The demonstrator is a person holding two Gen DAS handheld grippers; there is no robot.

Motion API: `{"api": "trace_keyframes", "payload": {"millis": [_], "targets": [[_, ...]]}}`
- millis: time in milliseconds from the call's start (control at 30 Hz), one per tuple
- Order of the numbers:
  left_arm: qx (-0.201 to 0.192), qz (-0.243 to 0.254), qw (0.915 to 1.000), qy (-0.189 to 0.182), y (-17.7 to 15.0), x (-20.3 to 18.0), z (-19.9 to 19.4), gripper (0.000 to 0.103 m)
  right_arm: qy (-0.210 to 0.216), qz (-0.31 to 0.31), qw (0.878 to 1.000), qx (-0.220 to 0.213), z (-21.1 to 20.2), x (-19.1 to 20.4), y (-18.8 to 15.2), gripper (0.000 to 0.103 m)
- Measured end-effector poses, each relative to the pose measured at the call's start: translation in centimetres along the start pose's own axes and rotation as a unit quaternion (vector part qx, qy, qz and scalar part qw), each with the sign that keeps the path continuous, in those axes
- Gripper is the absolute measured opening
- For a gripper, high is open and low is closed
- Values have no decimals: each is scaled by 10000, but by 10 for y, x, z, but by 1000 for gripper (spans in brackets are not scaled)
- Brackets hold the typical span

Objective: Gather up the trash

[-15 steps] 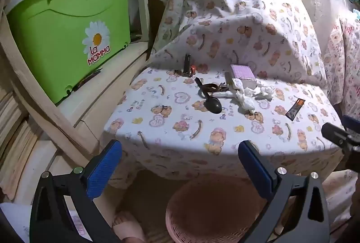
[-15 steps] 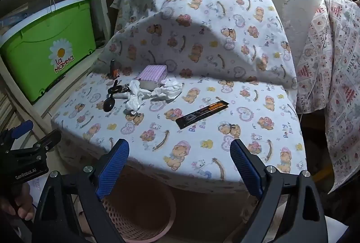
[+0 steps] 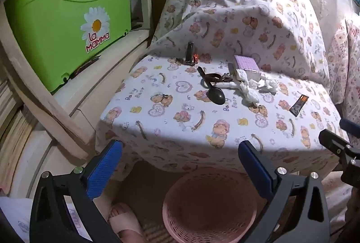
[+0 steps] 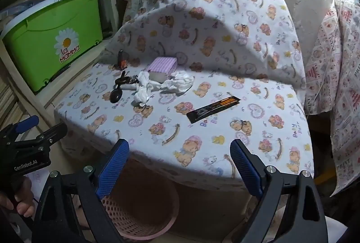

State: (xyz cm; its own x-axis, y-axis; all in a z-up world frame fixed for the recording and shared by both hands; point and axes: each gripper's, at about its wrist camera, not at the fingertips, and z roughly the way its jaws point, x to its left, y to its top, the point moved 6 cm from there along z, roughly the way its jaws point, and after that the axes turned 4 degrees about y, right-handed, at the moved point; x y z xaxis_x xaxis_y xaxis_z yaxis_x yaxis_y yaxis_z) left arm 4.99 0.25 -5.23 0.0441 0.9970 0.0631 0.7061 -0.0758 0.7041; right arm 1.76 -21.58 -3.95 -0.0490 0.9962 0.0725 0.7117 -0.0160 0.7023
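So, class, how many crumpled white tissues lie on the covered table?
2 show: one tissue beside the black spoon, another tissue just right of the purple box. More could hide behind that box.

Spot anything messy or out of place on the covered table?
Yes. Crumpled white tissues lie strewn against the purple box, partly over the black spoon and clutter. A black wrapper lies alone, askew, nearer the front edge. The pink basket below looks empty.
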Motion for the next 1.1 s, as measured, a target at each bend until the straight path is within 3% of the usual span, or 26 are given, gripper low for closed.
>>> {"api": "trace_keyframes", "payload": {"millis": [333,1100], "targets": [[-106,274,9995,97,-2,-10,0,102,35,184,9998,31,4,-4,2,93],[-280,198,9990,276,0,-2,-5,102,21,106,9999,116,10,3,-2,93]]}}
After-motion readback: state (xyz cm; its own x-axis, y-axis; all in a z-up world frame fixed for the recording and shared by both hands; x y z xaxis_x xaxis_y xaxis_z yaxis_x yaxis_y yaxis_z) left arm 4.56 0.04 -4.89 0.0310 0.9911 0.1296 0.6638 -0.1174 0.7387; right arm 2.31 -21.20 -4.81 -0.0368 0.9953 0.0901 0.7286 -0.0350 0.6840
